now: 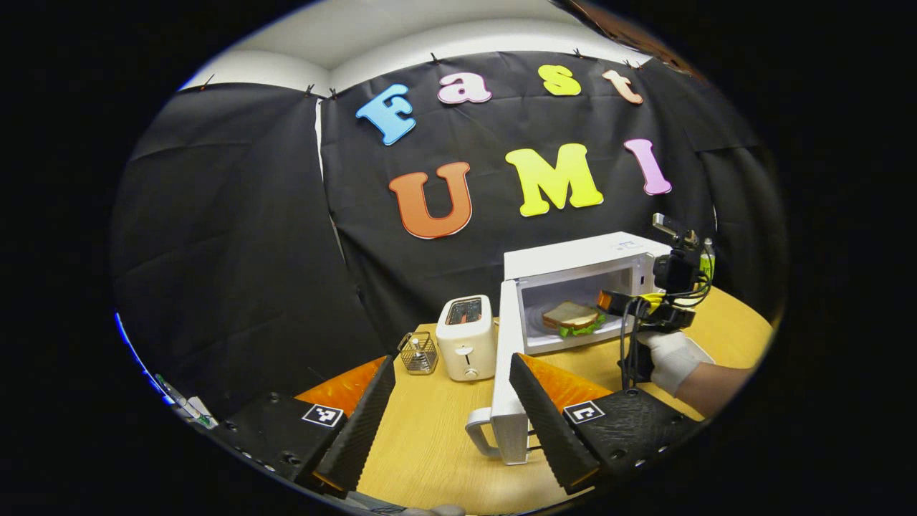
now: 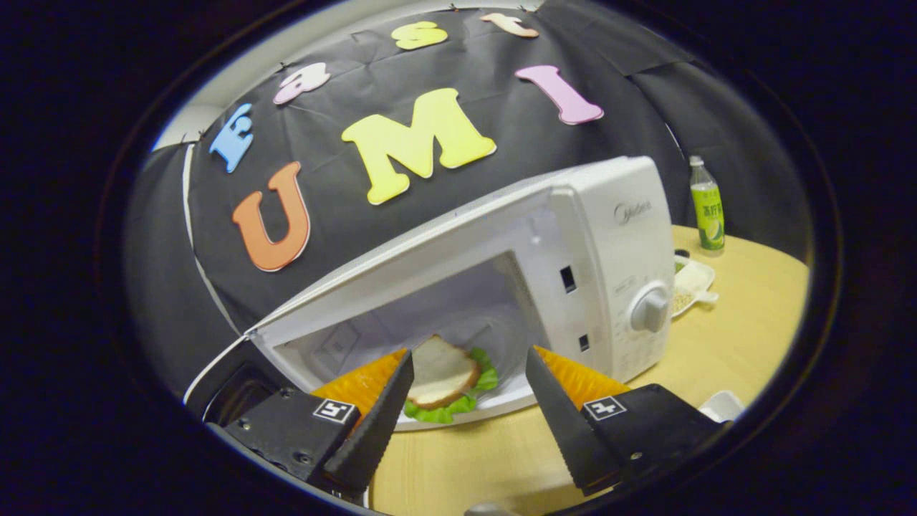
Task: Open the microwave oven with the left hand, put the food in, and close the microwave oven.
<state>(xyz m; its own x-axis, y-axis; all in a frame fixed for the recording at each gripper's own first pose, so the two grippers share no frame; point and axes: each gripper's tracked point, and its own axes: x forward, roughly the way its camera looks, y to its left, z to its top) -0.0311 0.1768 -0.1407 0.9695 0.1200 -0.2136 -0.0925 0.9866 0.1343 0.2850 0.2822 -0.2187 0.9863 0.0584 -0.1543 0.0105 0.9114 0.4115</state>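
The white microwave [image 1: 573, 265] stands on the wooden table with its door [image 1: 505, 373] swung wide open towards me. A sandwich [image 1: 571, 317] of bread and green lettuce lies inside on the turntable. My left gripper [image 1: 451, 362] is open, and the door's handle [image 1: 483, 433] sits between its fingers, close to the right one, without being pressed. In the right gripper view, my right gripper [image 2: 469, 355] is open at the oven's mouth, with the sandwich [image 2: 444, 376] just beyond its fingertips and untouched. A gloved hand [image 1: 670, 358] holds that gripper [image 1: 623, 301] in front of the cavity.
A white toaster [image 1: 466, 347] and a small wire basket [image 1: 418, 352] stand left of the open door. Right of the microwave [image 2: 609, 236] are a green-labelled bottle [image 2: 707, 208] and a small white dish [image 2: 691, 283]. Bare table [image 1: 430, 444] lies in front.
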